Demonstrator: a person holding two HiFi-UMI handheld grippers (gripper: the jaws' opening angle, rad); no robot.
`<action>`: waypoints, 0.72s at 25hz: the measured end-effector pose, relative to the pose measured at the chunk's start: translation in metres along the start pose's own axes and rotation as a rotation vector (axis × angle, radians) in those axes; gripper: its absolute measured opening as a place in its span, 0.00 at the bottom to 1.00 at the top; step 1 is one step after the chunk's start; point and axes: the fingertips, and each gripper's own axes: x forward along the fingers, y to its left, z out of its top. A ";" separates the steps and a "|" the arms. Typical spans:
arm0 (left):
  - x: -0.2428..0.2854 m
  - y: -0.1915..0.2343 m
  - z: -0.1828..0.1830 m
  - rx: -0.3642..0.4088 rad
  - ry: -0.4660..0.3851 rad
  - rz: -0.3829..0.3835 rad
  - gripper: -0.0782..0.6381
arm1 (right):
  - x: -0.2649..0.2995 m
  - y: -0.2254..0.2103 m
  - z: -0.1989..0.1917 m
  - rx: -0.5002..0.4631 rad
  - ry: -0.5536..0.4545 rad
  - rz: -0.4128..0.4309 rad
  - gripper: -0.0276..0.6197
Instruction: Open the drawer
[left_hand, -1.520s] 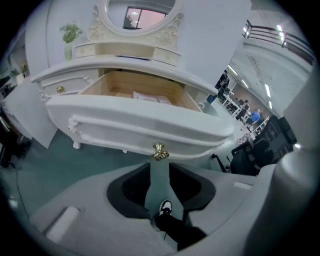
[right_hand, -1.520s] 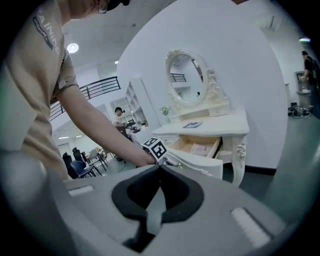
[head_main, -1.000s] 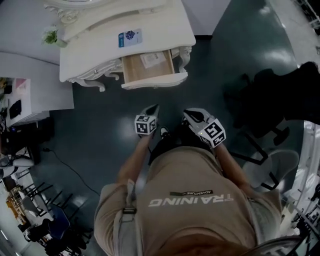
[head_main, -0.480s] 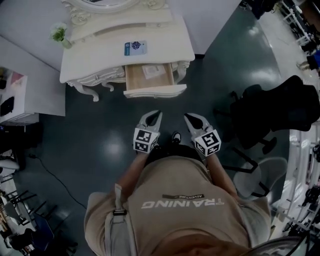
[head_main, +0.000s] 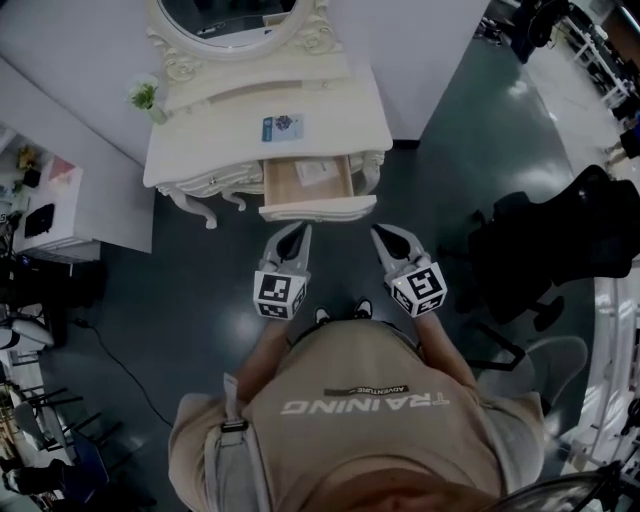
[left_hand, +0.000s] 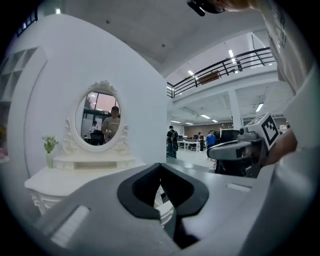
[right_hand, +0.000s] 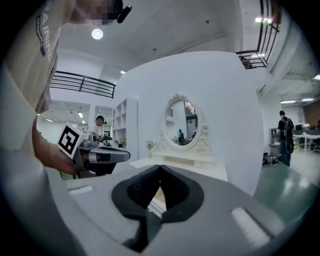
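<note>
The cream dressing table stands against the wall, and its drawer is pulled out with a paper lying inside. My left gripper and right gripper hover side by side just short of the drawer front, both pointing at it and touching nothing. Both are shut and hold nothing. In the left gripper view the shut tips face the table's oval mirror, with the right gripper beside them. In the right gripper view the tips meet below the mirror, and the left gripper shows at left.
A blue card and a small plant sit on the tabletop. A black office chair stands to the right and a low white cabinet to the left. A cable trails over the dark floor.
Both grippers have risen from near the person's waist and now point level at the drawer front. The drawer has stayed pulled out.
</note>
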 end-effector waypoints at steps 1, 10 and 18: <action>0.000 -0.002 0.004 0.018 -0.005 0.003 0.12 | -0.001 -0.001 -0.001 0.010 0.001 0.007 0.05; 0.006 -0.022 0.015 0.038 0.008 0.024 0.12 | -0.006 -0.013 0.002 -0.012 0.018 0.090 0.05; -0.015 -0.042 -0.001 -0.079 0.034 -0.001 0.12 | -0.022 -0.006 0.005 -0.091 0.025 0.110 0.05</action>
